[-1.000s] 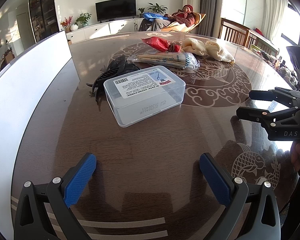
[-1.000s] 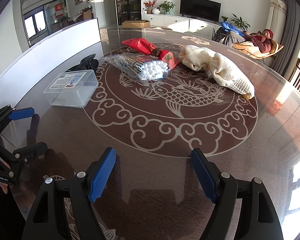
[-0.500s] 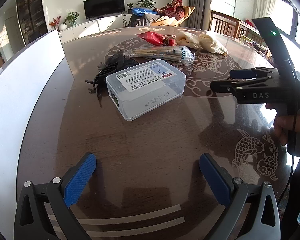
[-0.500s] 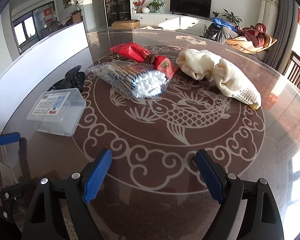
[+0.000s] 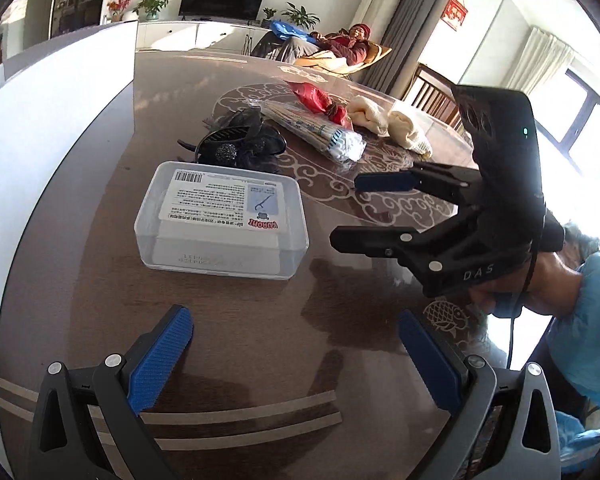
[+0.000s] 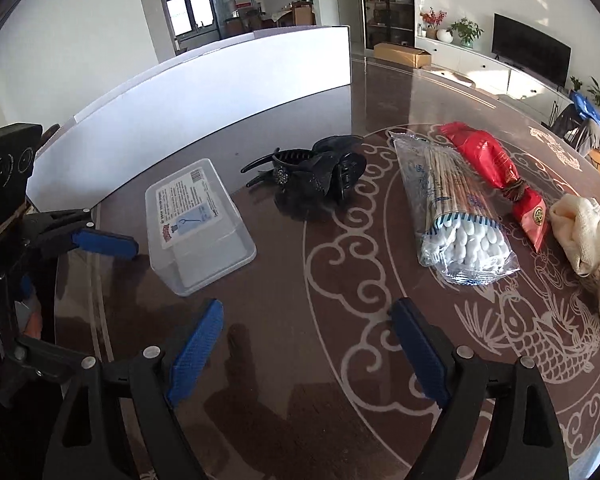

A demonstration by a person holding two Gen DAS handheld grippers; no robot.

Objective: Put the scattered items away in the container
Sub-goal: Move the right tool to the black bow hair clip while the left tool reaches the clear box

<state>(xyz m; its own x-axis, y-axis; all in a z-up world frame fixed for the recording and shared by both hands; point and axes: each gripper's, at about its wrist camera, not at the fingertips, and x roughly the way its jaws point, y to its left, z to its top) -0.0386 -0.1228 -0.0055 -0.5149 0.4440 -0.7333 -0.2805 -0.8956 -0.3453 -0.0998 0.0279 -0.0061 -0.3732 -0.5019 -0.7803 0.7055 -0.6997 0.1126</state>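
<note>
A clear lidded plastic box with a printed label lies on the dark round table; it also shows in the right wrist view. Behind it lie a black hair clip, a bag of cotton swabs, a red packet and a cream cloth. My left gripper is open and empty, short of the box. My right gripper is open and empty, to the box's right; it also shows in the left wrist view.
A white panel curves along the table's left side. The table has a pale carved fish pattern. A person reclines on a chair in the room beyond, with a TV cabinet and dining chairs further off.
My right gripper has swung left toward the clear box and now sits close beside it. My left gripper has come nearer the box and turned slightly.
</note>
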